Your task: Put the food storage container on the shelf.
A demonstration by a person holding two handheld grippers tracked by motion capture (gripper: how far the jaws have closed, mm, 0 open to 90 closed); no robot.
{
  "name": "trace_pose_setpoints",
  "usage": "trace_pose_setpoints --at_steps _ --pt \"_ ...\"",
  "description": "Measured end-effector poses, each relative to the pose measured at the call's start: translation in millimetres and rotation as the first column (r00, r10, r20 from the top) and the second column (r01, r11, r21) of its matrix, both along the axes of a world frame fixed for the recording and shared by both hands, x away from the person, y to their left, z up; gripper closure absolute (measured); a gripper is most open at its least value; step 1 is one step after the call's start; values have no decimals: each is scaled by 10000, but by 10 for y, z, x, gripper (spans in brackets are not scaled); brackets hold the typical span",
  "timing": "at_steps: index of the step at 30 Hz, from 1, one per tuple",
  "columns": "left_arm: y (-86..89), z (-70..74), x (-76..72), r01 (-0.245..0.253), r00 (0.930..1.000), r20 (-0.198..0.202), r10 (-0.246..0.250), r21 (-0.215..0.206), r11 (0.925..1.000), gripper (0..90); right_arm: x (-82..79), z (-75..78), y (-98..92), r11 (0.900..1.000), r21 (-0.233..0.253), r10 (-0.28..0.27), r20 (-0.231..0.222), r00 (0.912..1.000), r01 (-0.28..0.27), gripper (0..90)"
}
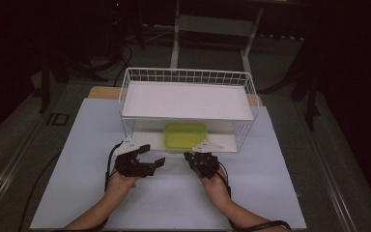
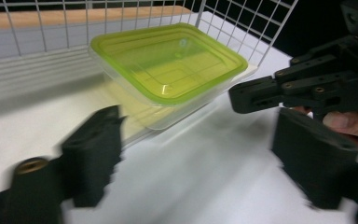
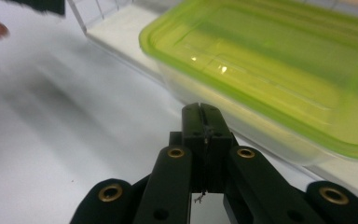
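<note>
A clear plastic container with a lime-green lid [image 1: 185, 135] [image 2: 168, 60] [image 3: 279, 70] lies on the lower white board of a white wire rack [image 1: 125, 92], at its open front. My left gripper [image 1: 154, 154] [image 2: 203, 135] is just in front of the rack's left corner, jaws spread wide with nothing between them. My right gripper [image 1: 189, 156] [image 3: 204, 109] sits in front of the container's right half with its jaws pressed together on nothing, the tips close to the container's near wall. The left gripper view also has the right gripper [image 2: 284, 86] at its upper right.
A white upper shelf [image 1: 186, 99] covers the rack above the container, leaving a low gap. Wire mesh walls [image 2: 242, 28] close the rack's sides and back. The white table mat [image 1: 77, 183] stretches around both hands. Dark floor and stand legs lie beyond.
</note>
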State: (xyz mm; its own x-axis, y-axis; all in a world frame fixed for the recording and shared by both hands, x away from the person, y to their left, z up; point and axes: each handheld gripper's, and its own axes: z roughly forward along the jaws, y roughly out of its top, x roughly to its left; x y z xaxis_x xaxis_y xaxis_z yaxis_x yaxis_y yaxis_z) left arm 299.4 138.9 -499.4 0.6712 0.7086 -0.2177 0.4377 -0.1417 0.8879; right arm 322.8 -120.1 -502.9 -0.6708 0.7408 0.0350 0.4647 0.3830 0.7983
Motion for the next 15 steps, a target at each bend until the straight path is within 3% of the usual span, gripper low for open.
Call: trace_pose_setpoints --at_steps 3,7,15 --pt "-7 -30 -9 -50 10000 -5 49 -47 10000 5 53 -53 56 9999 -102 -13 -96 10000 12 900" --pt "-9 -43 -8 -35 9999 -129 36 76 10000 5 122 -106 78 9997 -230 -112 -208 9997 107 899" --pt "-33 -34 -42 -137 9991 395 128 215 9997 5 301 -171 77 9983 -289 -517 -163 9985 512 899"
